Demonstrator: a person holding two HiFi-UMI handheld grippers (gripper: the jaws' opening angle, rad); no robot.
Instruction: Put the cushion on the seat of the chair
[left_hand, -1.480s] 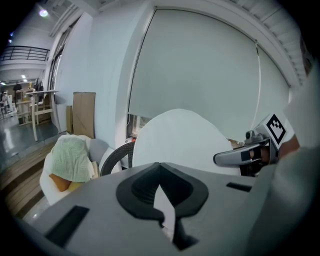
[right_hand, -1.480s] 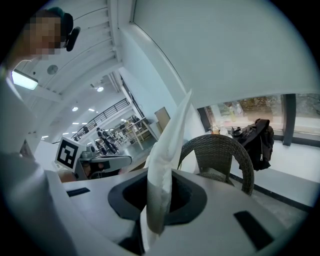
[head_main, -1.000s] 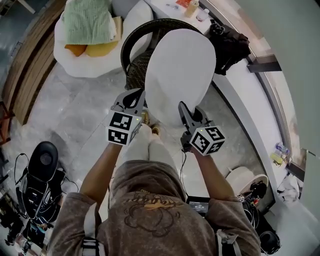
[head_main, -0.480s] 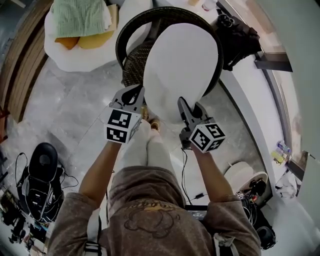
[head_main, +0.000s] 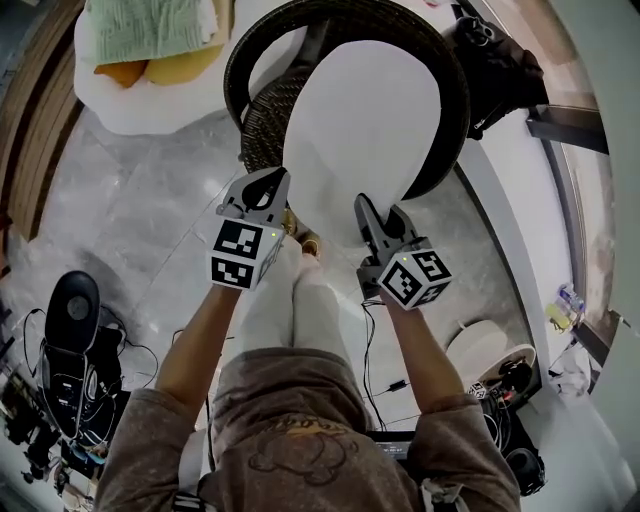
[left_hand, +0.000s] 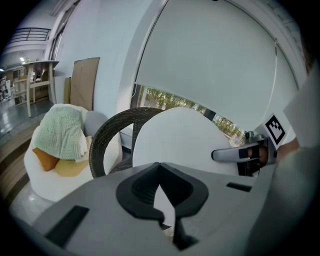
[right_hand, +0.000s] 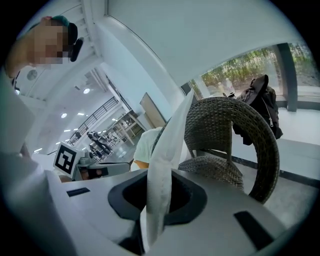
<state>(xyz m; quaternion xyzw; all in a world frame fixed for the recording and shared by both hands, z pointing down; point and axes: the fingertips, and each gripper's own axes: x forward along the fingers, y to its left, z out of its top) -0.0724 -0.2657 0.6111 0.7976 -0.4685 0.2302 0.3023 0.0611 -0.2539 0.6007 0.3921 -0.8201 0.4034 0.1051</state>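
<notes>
1. Cushion (head_main: 360, 130) first: from the head view I see it as a broad white oval held up over the dark wicker chair (head_main: 452, 110), covering most of the ring of its back.
2. That view shows my left gripper (head_main: 262, 196) on the cushion's near left edge and my right gripper (head_main: 371, 222) on its near right edge. It does not show me how the jaws stand.
3. The left gripper view does. The jaws are drawn nearly together on a thin strip of the white edge, and the cushion's flat face rises beyond them. Only here do I see a green cloth (left_hand: 60, 130) heaped on a white pouf (left_hand: 45, 175) to the left.
4. The right gripper view shows the cushion edge-on, a narrow upright band pinched between that gripper's jaws.
5. Only this view shows the woven seat (right_hand: 210, 167), in the open to the right of the band and apart from it. A black bag (right_hand: 260, 107) sits behind the chair.
</notes>
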